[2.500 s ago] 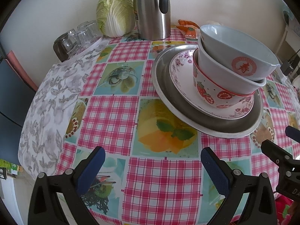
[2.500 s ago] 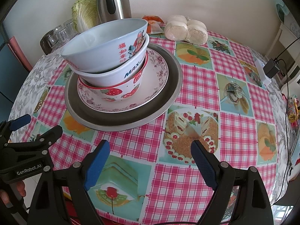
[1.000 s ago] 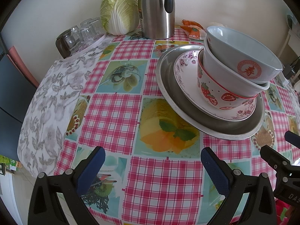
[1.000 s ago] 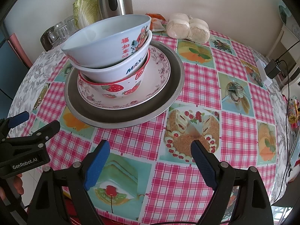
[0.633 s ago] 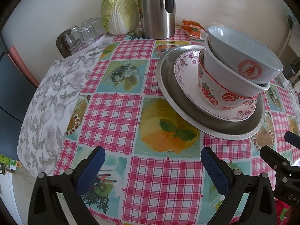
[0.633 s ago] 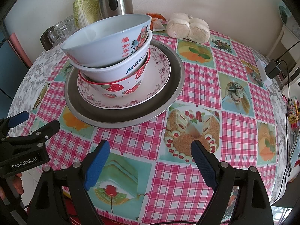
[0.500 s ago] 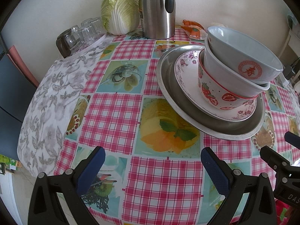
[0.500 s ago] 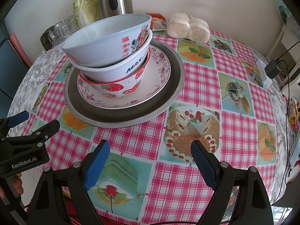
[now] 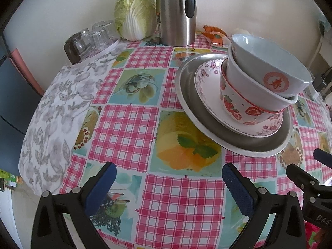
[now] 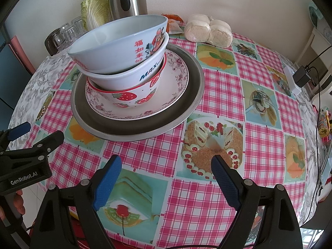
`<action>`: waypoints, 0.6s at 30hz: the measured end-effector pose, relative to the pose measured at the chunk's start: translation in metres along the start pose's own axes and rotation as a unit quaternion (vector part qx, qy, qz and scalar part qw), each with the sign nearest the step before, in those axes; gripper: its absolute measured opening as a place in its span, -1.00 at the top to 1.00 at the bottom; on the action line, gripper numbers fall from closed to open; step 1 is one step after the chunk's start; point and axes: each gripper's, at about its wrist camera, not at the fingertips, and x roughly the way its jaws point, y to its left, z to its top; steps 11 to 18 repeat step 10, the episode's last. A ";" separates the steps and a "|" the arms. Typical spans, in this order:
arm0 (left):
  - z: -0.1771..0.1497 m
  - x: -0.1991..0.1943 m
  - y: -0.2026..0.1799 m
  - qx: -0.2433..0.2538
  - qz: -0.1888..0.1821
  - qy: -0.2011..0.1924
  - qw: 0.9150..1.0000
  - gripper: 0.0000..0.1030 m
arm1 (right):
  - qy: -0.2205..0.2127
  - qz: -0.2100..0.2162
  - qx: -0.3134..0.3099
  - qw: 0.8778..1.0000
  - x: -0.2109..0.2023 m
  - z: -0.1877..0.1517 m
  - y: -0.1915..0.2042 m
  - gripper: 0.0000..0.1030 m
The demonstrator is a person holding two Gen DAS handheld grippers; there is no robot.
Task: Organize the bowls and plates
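hovering spread-fingered at the table's near edge, both grippers (image 9: 169, 183) (image 10: 166, 174) have barely moved; the stack (image 10: 128, 62) looks finished.

"MAX" on middle bowl (image 10: 132, 72), "GenRobot.AI" on left gripper (image 10: 35, 132)

Bench cover (image 9: 122, 128): glossy checked oilcloth with printed food panels; matt grey floral cloth (image 9: 51, 112) at its left edge. Big tray (image 10: 193, 95): dull grey metal, brighter at the rim. Floral plate (image 10: 176, 87) and 3 stacked bowls (image 10: 128, 47): smooth glazed finish, light sheen. Jug (image 9: 176, 20): brushed steel body, glossy black plastic handle. Glasses (image 9: 91, 39): clear. Both claws, left claw (image 9: 169, 183) and right claw (image 10: 166, 176): matt black plastic arms, blue textured pads (image 10: 108, 178).
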 end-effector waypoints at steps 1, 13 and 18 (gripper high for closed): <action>0.000 0.000 0.000 -0.001 0.000 -0.001 1.000 -1.00 | 0.000 0.000 0.000 1.000 0.000 0.000 0.000 -0.72; 0.002 0.002 0.001 -0.006 0.000 0.004 1.000 -1.00 | 0.000 0.000 -0.001 1.000 0.001 0.000 0.000 -0.72; 0.002 0.002 0.001 -0.006 0.000 0.004 1.000 -1.00 | 0.000 0.000 -0.001 1.000 0.001 0.000 0.000 -0.72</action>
